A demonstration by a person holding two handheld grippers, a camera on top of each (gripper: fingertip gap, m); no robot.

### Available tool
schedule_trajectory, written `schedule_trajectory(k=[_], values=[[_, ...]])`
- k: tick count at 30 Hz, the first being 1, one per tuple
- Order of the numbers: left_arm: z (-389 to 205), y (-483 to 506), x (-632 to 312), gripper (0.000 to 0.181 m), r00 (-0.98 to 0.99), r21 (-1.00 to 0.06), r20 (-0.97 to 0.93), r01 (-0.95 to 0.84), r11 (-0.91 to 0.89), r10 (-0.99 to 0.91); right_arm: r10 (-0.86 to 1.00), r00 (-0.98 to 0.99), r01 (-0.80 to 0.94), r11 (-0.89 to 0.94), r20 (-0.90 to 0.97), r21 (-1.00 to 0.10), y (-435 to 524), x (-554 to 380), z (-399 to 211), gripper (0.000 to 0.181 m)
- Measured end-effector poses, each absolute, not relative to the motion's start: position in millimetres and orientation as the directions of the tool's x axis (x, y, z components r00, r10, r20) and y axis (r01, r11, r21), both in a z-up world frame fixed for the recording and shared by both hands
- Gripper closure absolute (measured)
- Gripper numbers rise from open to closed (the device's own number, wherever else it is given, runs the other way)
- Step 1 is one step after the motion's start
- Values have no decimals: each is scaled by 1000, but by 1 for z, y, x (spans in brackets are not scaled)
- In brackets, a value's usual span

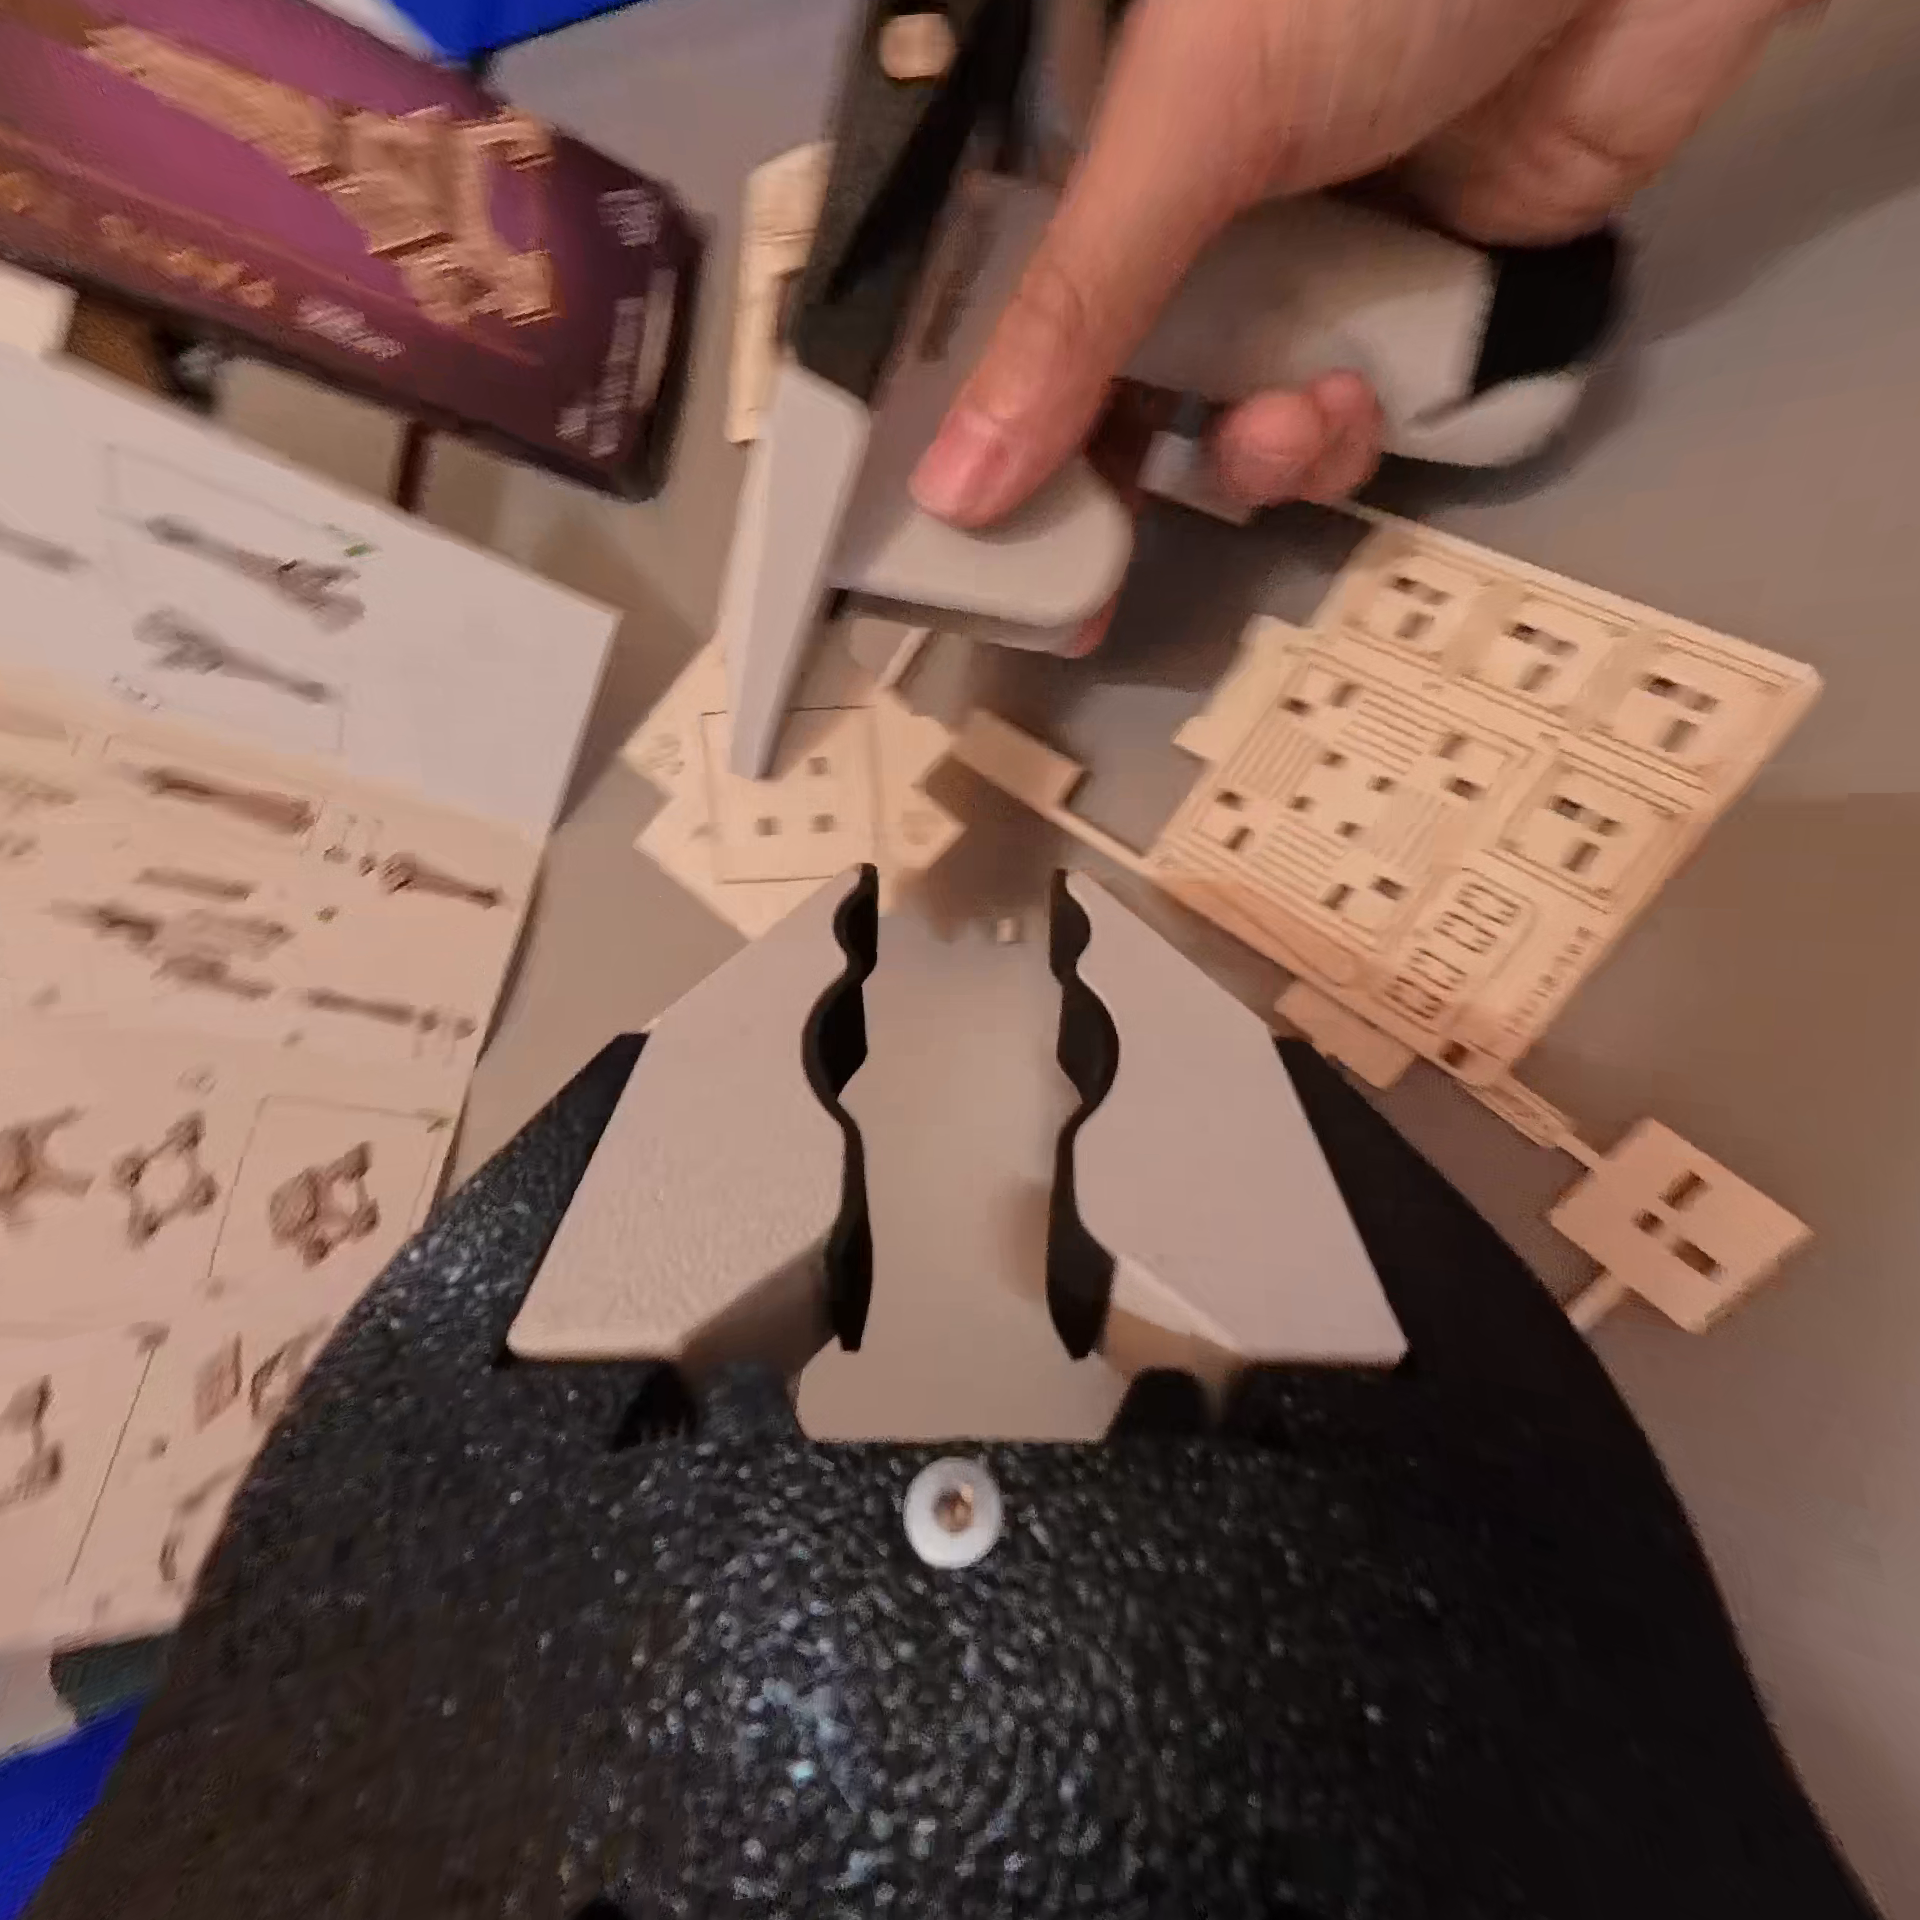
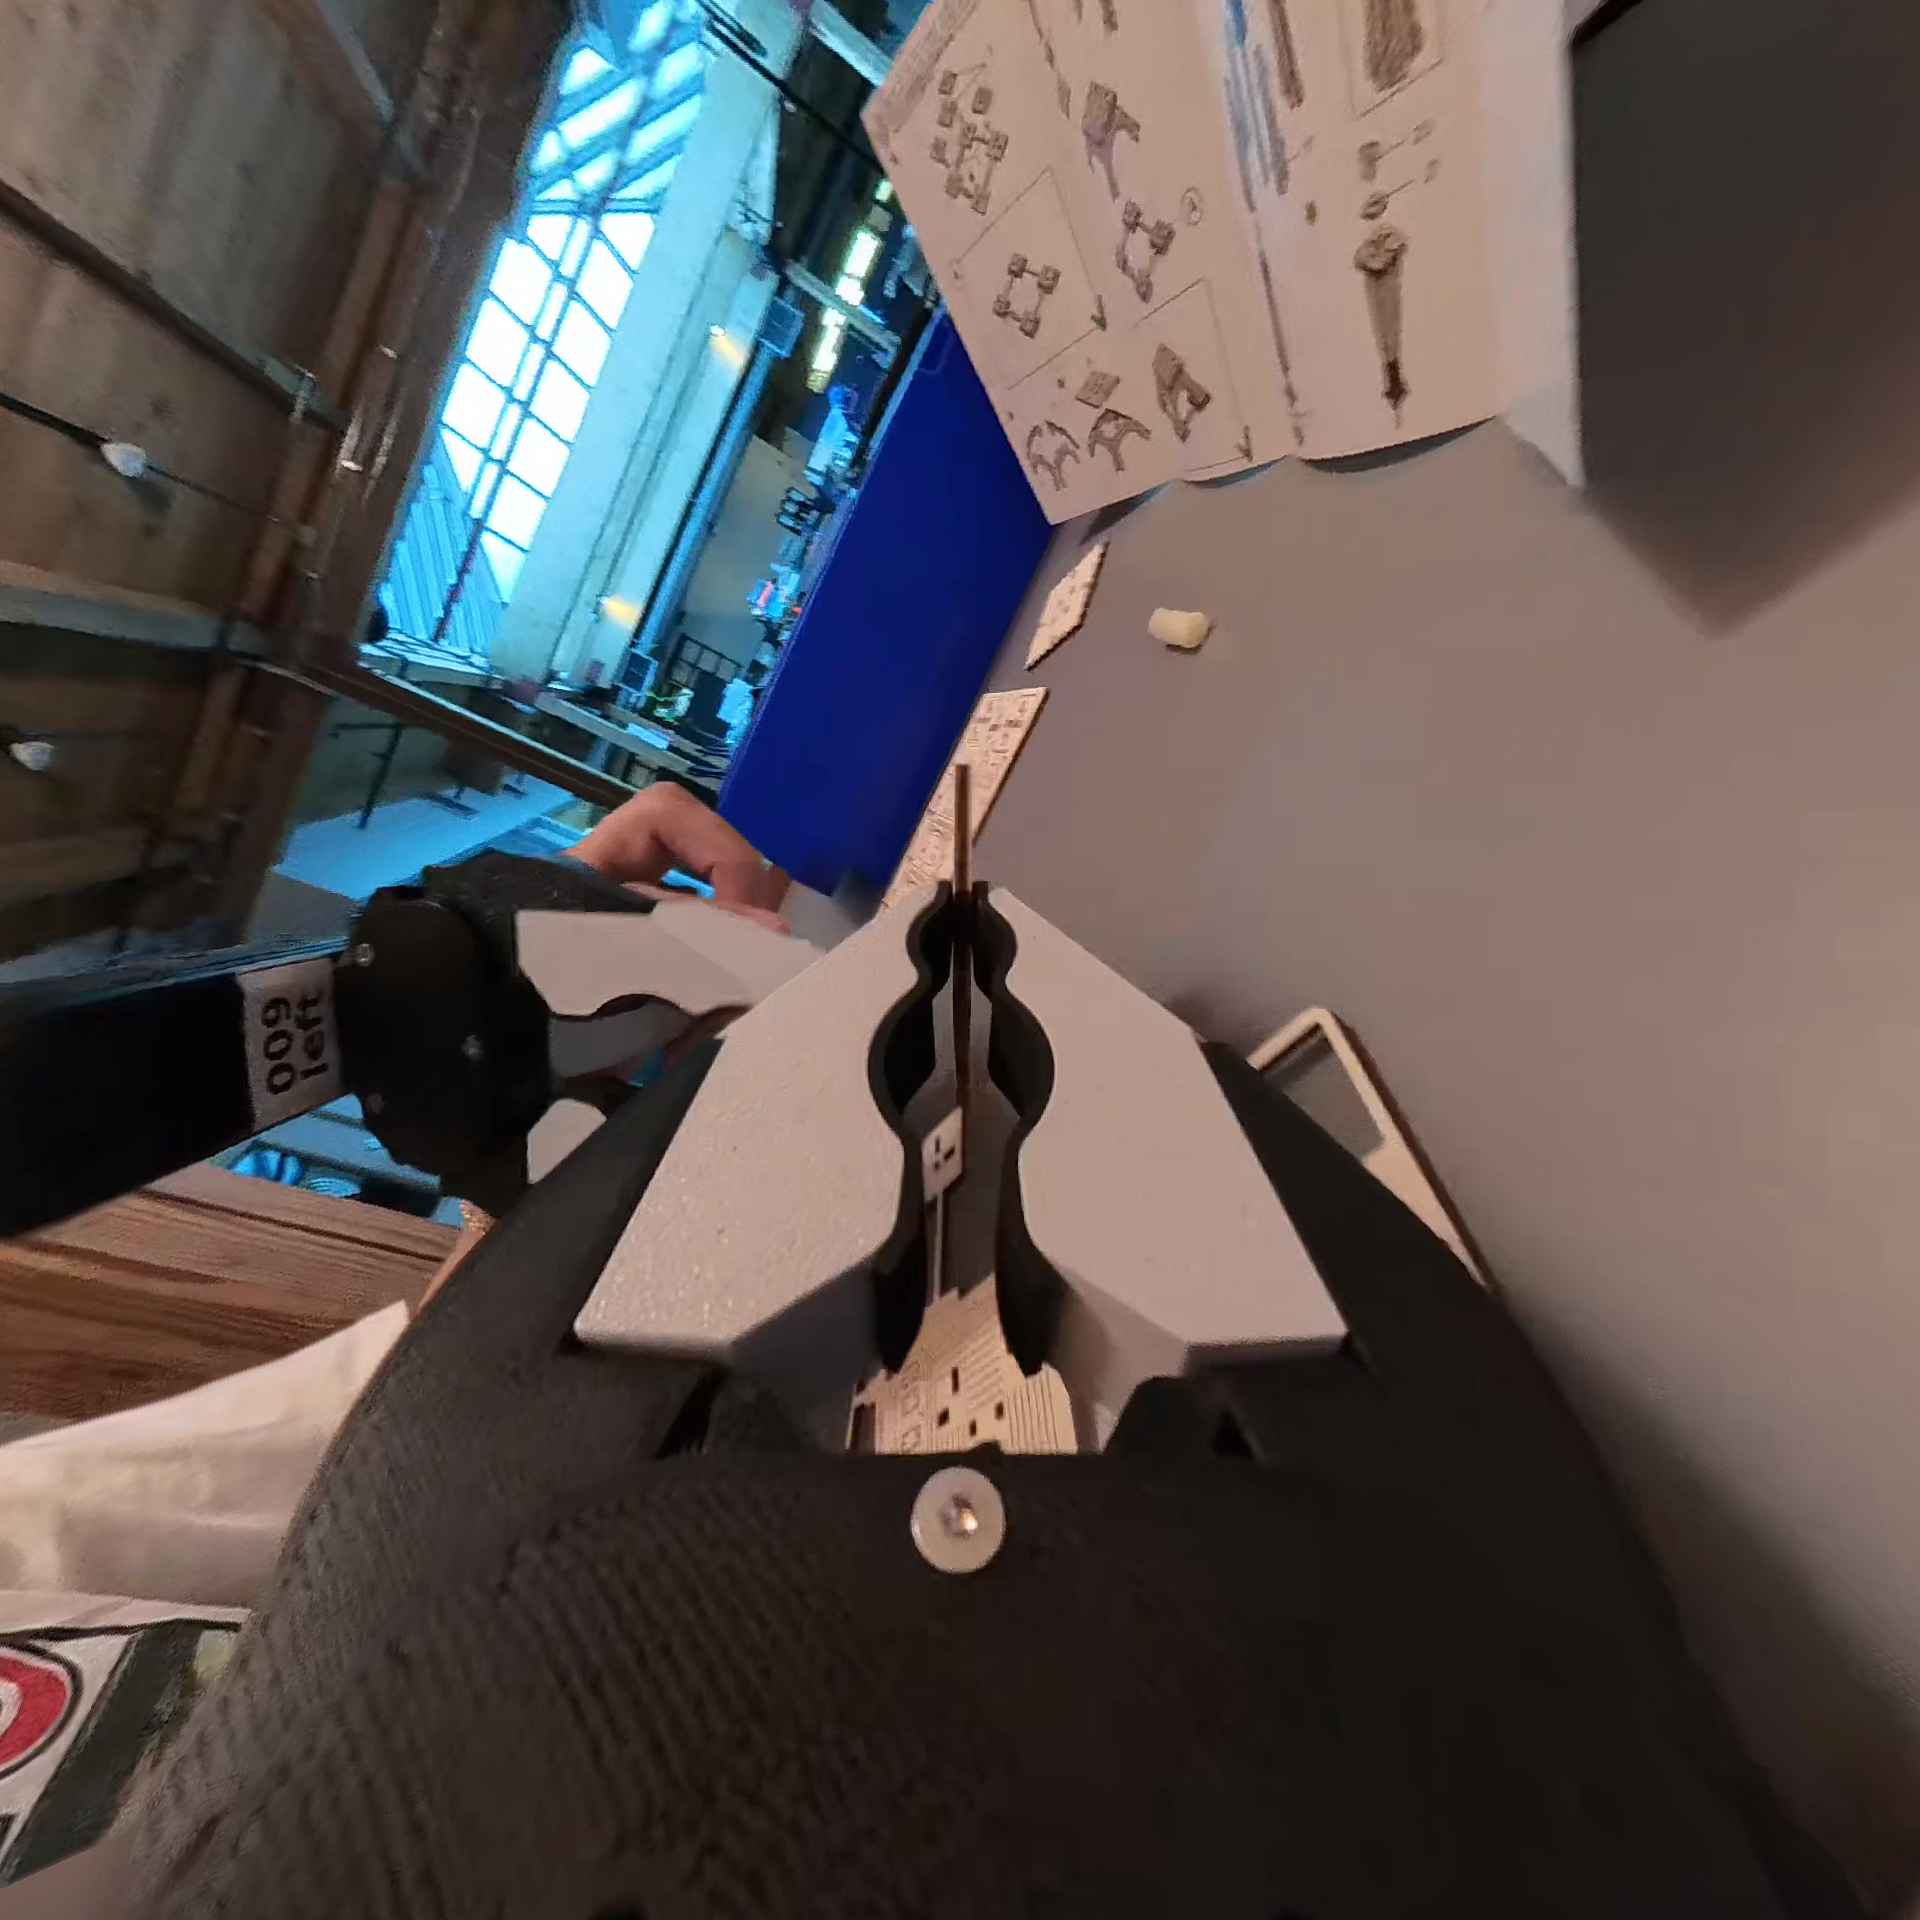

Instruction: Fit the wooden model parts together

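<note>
Plywood sheet [image 2: 962,831] stands edge-on, pinched between the closed fingers of the right gripper [image 2: 962,902], tilted sideways over the grey surface [image 2: 1455,831]. Left gripper [image 1: 961,894] hovers with fingers apart above loose wooden parts [image 1: 1455,821] on that surface.

Right gripper [image 2: 962,914] jaws clamping wooden sheet [image 2: 962,831] edge-on

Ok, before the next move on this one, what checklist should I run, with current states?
1. Right gripper shut on a wooden sheet: ok.
2. Left gripper open and empty: ok.
3. Loose wooden parts ahead of the left gripper: ok.
4. Sheet seated squarely between the jaws: cannot tell, only its edge shows.
5. Instruction sheet in view: ok, blurred.
6. Matching slot chosen: cannot tell.
</note>
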State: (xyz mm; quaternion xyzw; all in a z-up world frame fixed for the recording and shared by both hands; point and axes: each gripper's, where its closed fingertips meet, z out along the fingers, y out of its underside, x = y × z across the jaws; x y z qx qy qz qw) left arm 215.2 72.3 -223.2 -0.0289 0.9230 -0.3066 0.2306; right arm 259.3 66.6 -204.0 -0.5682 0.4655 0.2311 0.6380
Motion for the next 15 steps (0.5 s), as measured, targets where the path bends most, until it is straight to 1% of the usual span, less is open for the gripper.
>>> schedule_trajectory(k=[1, 2, 3, 4, 5, 6, 7, 8, 10, 11, 12, 13, 15], values=[[-218, 77, 224, 153, -866, -614, -418, 46, 788, -276, -217, 470, -820, 251, -856, -514, 69, 258, -202, 181], [-212, 84, 232, 155, -839, -671, -393, -17, 741, -375, -201, 486, -813, 252, -850, -524, 71, 255, -200, 181], [-204, 91, 239, 160, -809, -746, -326, -97, 658, -489, -167, 524, -794, 260, -835, -550, 73, 252, -192, 180], [-199, 95, 243, 159, -790, -816, -206, -187, 547, -578, -150, 555, -773, 270, -818, -574, 72, 249, -186, 180], [-197, 94, 237, 157, -808, -857, -39, -275, 435, -588, -149, 579, -752, 281, -802, -596, 71, 248, -182, 180], [-197, 90, 228, 152, -823, -862, 135, -372, 344, -552, -129, 611, -731, 289, -781, -619, 71, 246, -176, 181], [-198, 88, 224, 149, -808, -842, 275, -464, 275, -521, -110, 626, -723, 289, -772, -627, 71, 243, -172, 181], [-198, 88, 223, 144, -781, -819, 372, -531, 220, -501, -95, 639, -716, 291, -763, -635, 71, 241, -169, 181], [-196, 88, 224, 145, -740, -790, 485, -599, 129, -466, -47, 672, -694, 310, -739, -650, 72, 236, -160, 181], [-191, 87, 222, 156, -735, -785, 525, -613, 89, -429, -37, 671, -695, 319, -741, -645, 72, 236, -159, 181], [-182, 84, 219, 174, -738, -784, 566, -620, 37, -367, -30, 671, -697, 316, -741, -644, 72, 235, -160, 181], [-175, 83, 218, 179, -727, -773, 603, -634, -15, -328, -11, 674, -702, 302, -739, -645, 73, 232, -160, 180], [-175, 84, 216, 180, -708, -744, 647, -667, -31, -282, 10, 665, -715, 298, -747, -632, 72, 231, -161, 180]])
